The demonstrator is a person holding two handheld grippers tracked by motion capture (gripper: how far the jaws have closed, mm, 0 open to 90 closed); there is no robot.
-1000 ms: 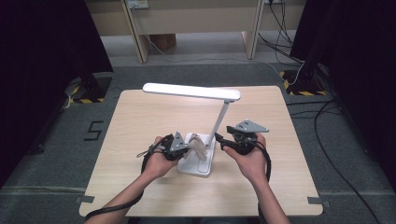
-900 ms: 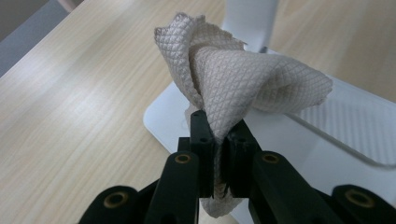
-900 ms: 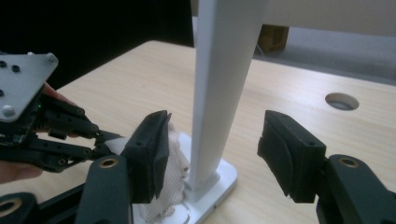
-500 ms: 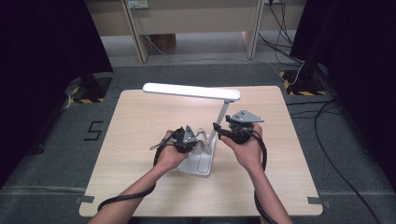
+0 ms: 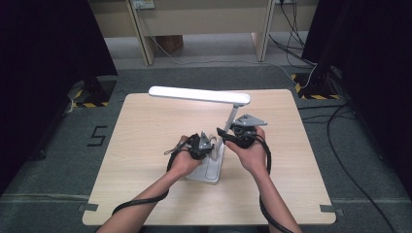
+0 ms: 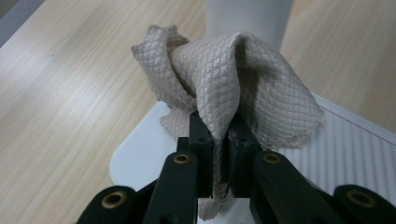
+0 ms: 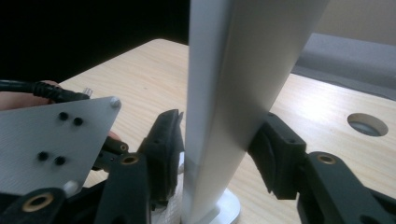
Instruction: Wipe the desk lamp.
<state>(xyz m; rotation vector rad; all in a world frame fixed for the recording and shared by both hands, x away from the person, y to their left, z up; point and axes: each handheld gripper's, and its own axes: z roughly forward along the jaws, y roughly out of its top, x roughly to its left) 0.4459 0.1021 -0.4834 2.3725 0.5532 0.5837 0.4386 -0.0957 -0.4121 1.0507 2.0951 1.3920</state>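
Your left gripper (image 6: pixel 219 140) is pinching a beige waffle-weave cloth (image 6: pixel 233 79), bunched just ahead of its jaws over the desk lamp's white base (image 6: pixel 140 149), ready to wipe there. Your right gripper (image 7: pixel 215 154) has just been closing around the lamp's upright stem (image 7: pixel 233 93), which stands between its jaws; both pads look to be against it, likely to steady the lamp while you wipe.

High view: we look forward and down on the table (image 5: pixel 145 194).
Gripper views: very close.
Shared: the lamp (image 5: pixel 199 94) (image 6: pixel 247 18) (image 7: pixel 233 93).
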